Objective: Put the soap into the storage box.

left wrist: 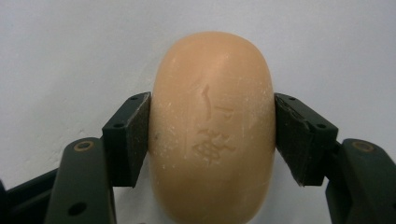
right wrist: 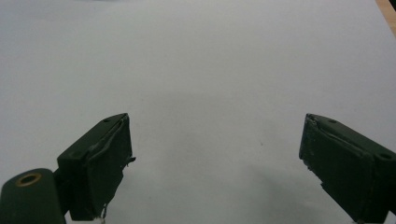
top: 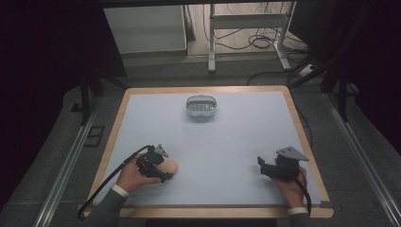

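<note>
Left gripper view, soap bar (left wrist: pixel 212 126) clamped between left tool (left wrist: pixel 212 140) jaws

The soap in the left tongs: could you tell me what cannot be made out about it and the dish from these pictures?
- Soap, left gripper view: its near end is cut off by the bottom edge, and its underside faces away.
- Stamped marks on it: too shallow to read.
- Soap dish, high view: too small to tell what its inside holds.
- Left tongs, high view: the pads' contact is too small to see.
</note>
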### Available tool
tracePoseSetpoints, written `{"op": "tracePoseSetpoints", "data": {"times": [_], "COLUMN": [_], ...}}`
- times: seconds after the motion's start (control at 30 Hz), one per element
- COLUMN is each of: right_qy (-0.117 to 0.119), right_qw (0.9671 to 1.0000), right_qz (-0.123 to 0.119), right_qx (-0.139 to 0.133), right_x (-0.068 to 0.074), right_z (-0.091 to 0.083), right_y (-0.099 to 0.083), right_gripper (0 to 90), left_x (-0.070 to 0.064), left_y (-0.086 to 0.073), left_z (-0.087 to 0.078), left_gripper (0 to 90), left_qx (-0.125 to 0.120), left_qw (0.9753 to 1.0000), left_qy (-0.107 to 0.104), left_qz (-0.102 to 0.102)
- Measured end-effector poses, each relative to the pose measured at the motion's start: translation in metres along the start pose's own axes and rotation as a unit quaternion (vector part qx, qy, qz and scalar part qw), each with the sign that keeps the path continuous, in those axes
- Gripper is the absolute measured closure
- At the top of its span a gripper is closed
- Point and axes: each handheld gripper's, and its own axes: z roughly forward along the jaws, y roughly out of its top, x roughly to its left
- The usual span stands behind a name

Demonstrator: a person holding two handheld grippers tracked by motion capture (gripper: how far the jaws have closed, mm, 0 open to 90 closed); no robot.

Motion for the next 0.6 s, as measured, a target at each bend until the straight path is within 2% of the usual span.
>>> {"op": "tracePoseSetpoints", "data": {"times": [0.6], "right_qy": [-0.002], "right_qw": [1.0000], "right_qz": [0.000], "right_qx": [-0.002], "right_x": [0.000], "right_z": [0.000], "right_y": [0.000], "right_gripper": [9.7], "left_x": [0.012], "left_y": [0.008], "left_z": [-0.016], "left_gripper": [32.9], "left_qx": [-0.026], "left_qw": [0.9996], "left_qy": [-0.001], "left_qz": [-0.008]}}
